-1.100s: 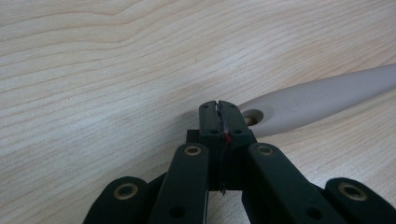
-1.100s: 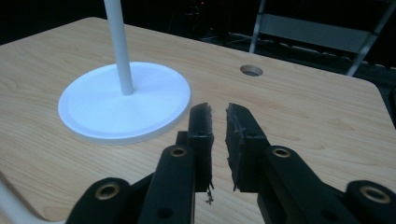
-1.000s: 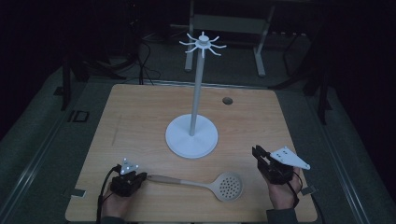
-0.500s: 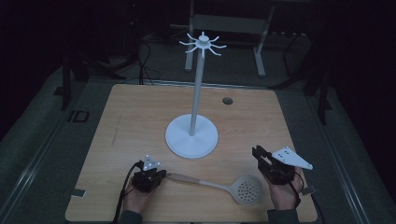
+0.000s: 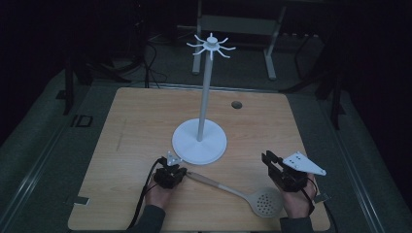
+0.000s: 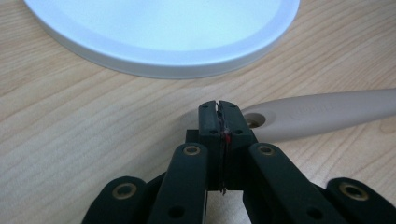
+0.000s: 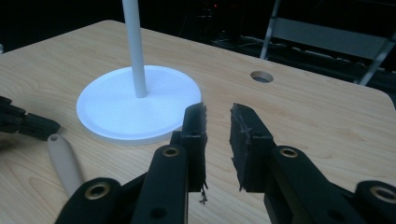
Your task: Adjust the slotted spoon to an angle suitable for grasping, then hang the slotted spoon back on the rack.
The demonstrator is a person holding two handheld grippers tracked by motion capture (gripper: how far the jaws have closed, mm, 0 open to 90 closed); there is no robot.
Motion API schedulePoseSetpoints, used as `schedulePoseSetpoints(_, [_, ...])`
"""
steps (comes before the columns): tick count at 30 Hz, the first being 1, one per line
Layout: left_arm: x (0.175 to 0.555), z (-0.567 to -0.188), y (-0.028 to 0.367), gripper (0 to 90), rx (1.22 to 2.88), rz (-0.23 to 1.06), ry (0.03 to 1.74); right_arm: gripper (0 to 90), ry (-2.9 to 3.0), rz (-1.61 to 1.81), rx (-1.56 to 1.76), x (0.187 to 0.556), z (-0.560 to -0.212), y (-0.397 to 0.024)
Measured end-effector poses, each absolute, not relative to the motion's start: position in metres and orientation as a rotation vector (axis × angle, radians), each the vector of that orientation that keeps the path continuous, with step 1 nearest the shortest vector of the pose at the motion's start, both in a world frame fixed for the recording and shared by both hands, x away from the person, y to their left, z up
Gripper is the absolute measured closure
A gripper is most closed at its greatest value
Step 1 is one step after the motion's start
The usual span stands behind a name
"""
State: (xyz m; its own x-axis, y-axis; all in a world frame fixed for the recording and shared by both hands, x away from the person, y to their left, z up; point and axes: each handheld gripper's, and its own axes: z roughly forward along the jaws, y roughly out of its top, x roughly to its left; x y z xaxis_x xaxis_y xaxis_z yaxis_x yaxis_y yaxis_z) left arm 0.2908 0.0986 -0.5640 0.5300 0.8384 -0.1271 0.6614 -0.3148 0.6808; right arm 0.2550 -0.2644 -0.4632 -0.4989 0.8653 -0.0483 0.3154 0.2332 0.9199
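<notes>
Lying flat: beige skimmer point(image 5: 243, 192), round perforated head, holed handle.

- The floor point(image 5: 43, 145) left of the table carries the letters "ID" point(image 5: 80, 121).
- The spoon handle point(image 6: 322, 113) has embossed text, too faint to read.

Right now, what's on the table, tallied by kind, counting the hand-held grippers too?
White hook stand: 1
Beige slotted spoon: 1
Hand-held grippers: 2, the left hand-held gripper with jaws closed beside the spoon's handle end, the right hand-held gripper with jaws apart
Total: 4
</notes>
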Motion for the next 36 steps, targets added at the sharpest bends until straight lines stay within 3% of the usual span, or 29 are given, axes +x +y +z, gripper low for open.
schedulePoseSetpoints(17, [0.270, -0.548, 0.148, 74.6, 2.003, 0.419, 1.244, 60.0, 2.047, 1.191, 1.009, 0.264, -0.451, -0.255])
schedulePoseSetpoints(23, [0.252, -0.550, 0.167, 64.5, 1.958, 0.484, 1.255, 57.5, 2.066, 1.186, 0.989, 0.268, -0.449, -0.248])
schedulePoseSetpoints(36, [0.234, -0.548, 0.192, 58.2, 1.875, 0.537, 1.304, 55.5, 2.092, 1.154, 0.986, 0.272, -0.440, -0.240])
